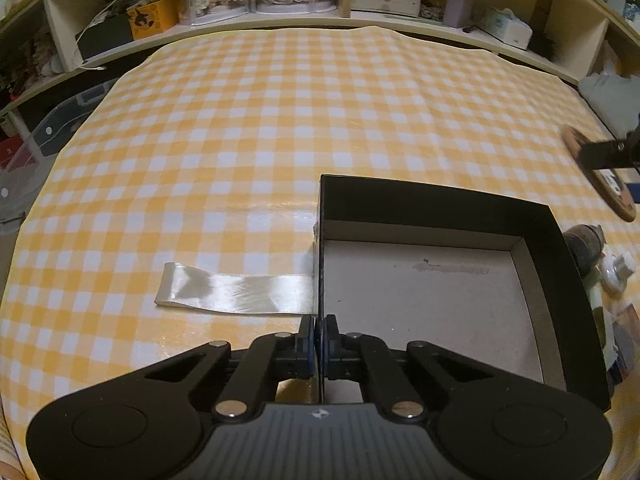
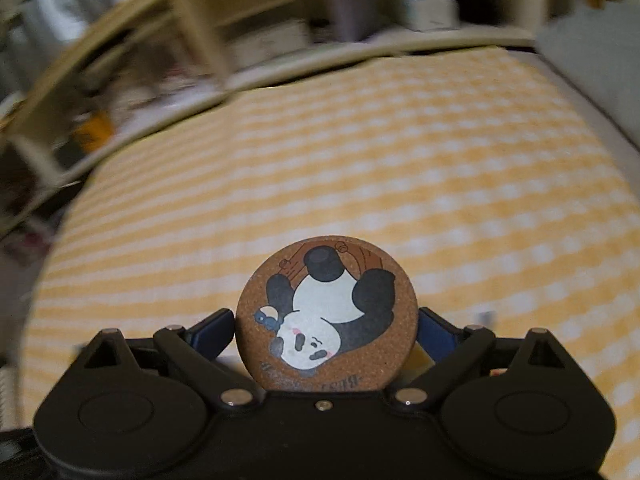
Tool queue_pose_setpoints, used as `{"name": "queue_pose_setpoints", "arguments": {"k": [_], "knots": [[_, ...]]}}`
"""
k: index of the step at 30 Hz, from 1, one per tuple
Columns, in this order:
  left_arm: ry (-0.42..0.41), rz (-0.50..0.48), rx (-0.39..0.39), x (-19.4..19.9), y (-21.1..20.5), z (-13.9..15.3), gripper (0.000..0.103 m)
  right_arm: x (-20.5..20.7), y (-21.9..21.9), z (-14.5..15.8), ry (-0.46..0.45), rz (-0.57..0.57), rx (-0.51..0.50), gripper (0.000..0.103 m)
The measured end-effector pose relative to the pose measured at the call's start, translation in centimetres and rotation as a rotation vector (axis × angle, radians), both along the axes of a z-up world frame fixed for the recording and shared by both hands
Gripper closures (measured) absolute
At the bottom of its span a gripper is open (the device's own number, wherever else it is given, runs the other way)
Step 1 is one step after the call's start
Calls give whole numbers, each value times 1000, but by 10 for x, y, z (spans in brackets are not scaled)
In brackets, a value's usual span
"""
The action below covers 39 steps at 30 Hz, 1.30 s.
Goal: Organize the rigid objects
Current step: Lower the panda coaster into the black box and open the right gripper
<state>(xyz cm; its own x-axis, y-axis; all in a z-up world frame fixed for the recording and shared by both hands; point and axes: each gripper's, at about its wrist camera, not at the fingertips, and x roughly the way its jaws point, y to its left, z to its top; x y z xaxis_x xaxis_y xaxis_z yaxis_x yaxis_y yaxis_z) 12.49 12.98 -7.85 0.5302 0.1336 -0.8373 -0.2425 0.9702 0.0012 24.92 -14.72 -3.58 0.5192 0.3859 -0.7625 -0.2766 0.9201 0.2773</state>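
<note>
Yellow-and-white checked cloth [image 1: 280, 128] covers the surface, with cluttered shelves behind. On it sits an open black cardboard box [image 1: 440, 208]; the left gripper [image 1: 320, 332] has its jaws clenched on the box's near-left wall. Right of the box, the right gripper [image 2: 326, 320] grasps a round cork coaster [image 2: 326, 312] printed with an upside-down panda, held edgewise above the cloth. Carry it level over the box, lower it flat, then release.

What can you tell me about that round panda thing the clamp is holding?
The coaster is a flat round disc that looks like cork, printed with a black-and-white panda, upside down in this view, and some lettering near its edge. The right gripper clamps it by its opposite edges, lifted above the yellow checked tablecloth.
</note>
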Motion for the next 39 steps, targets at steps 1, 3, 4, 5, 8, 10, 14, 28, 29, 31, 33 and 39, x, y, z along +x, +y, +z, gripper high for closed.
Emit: {"name": "queue_pose_setpoints", "arguments": {"k": [1,3,4,5,8,10,14,28,29,31,33,39], "knots": [[1,-3,-1,1,-2,0,99,-9,9,5,0,38,16,6],[6,-4,-10,1,-9,-2,99,-23,26,9,15,109,48,6],[9,-3,-15,1,-13,-3,98,-32,37,11,31,142,68,6],[12,0,-21,2,-15,-4,98,-38,45,12,43,166,80,6],[14,9,-36,-2,-22,-9,98,-54,67,7,69,234,115,5],[13,15,-49,-5,-20,-11,98,-57,75,-4,65,257,187,0],[11,24,-67,-13,-17,-12,97,-51,78,-19,153,245,153,0],[10,24,-70,-14,-12,-6,97,-81,102,-50,211,569,-220,79],[11,23,-69,-14,-12,-6,97,-84,105,-52,187,589,-267,82],[12,24,-67,-14,-12,-5,97,-88,111,-56,144,626,-333,83],[13,22,-65,-13,-13,-4,97,-90,111,-61,136,639,-347,84],[16,4,-29,-8,-21,-4,98,-83,117,-70,112,642,-263,83]]}}
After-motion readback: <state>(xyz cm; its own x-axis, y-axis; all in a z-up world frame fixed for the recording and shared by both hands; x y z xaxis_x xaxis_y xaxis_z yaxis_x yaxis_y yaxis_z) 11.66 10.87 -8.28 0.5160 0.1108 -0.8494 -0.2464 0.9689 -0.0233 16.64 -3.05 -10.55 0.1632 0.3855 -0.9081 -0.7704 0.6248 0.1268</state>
